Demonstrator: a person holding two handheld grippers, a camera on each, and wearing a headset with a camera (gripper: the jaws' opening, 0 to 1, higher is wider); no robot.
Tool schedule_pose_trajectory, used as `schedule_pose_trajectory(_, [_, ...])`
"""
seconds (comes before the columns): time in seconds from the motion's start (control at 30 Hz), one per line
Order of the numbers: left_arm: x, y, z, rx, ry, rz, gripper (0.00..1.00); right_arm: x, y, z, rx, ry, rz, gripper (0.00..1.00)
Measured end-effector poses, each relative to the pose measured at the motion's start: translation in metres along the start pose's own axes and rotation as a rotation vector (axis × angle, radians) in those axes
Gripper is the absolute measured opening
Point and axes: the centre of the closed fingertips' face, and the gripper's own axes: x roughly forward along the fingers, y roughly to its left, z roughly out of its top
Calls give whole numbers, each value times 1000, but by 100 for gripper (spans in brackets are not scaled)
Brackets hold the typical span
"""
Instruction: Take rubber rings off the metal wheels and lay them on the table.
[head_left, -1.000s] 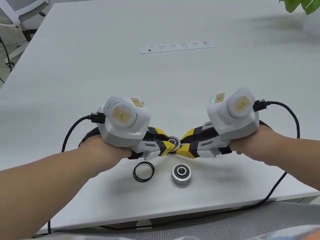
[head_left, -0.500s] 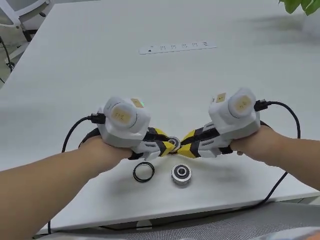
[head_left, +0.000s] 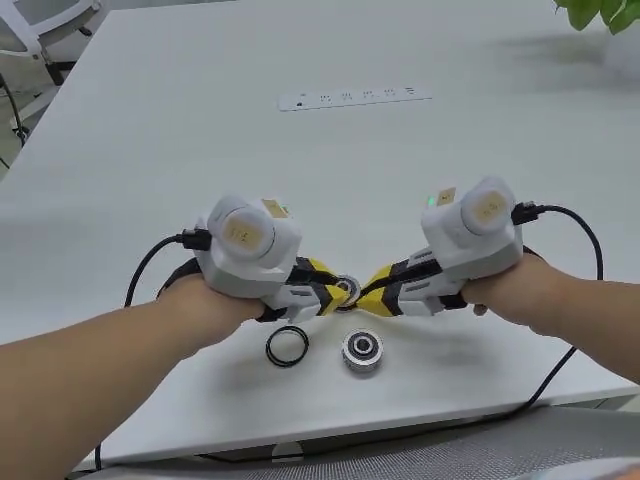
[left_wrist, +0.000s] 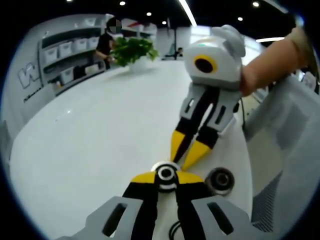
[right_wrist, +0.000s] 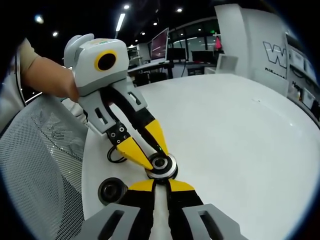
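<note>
Right gripper (head_left: 368, 296) nudged outward, it and left gripper (head_left: 328, 294) apparently clamp metal wheel (head_left: 346, 288)

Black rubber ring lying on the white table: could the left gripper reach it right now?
Probably not yet: nothing covers the black rubber ring, which lies close by, but the left gripper is shut on the small metal wheel.

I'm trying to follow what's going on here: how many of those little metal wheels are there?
2. The held wheel sits between the tips of the left gripper and right gripper; the loose wheel lies on the table near them. None seems hidden.
</note>
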Motion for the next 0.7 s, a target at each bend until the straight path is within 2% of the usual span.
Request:
schedule_pose_trajectory(0.23, [0, 0, 0, 0, 1, 2, 13, -1, -1, 0, 31, -14, 6, 0])
schedule_pose_trajectory(0.47, [0, 0, 0, 0, 2, 4, 13, -1, -1, 0, 80, -27, 7, 0])
schedule_pose_trajectory(0.57, [0, 0, 0, 3, 3, 6, 13, -1, -2, 0, 149, -39, 9, 0])
schedule_pose_trajectory(0.7, [-1, 0, 0, 4, 3, 9, 13, -6, -8, 4, 280, -85, -6, 0])
